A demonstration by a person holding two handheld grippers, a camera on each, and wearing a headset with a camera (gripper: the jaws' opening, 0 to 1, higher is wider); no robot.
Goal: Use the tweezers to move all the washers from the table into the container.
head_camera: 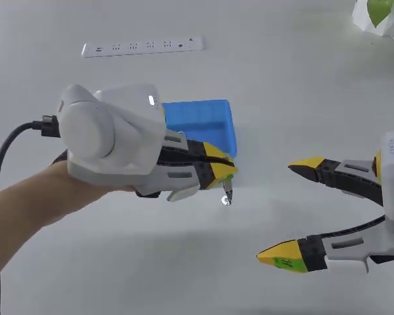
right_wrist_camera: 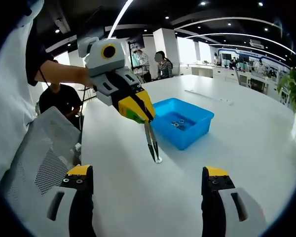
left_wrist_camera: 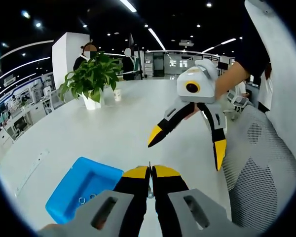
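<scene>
Head view | your left tongs [head_camera: 228,172] squeeze the tweezers [head_camera: 227,190], tip at a washer [head_camera: 226,201] on the desk [head_camera: 184,262] just beside the blue container [head_camera: 203,121] | right tongs [head_camera: 276,211] wide, holding nothing | step: pick-up | next: pinch, lift, carry over container

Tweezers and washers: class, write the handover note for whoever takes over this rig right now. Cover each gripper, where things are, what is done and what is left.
Left gripper: shut on the tweezers, which point down at the table.
Right gripper: open, holding nothing, off to the side above the table.
Container: blue, on the table just behind the tweezers.
Done: a few washers already lie in the container.
One washer sits at the tweezer tips, outside the container; I cannot tell whether it is gripped.
Left: carry that washer into the container, then check the table for more.
</scene>
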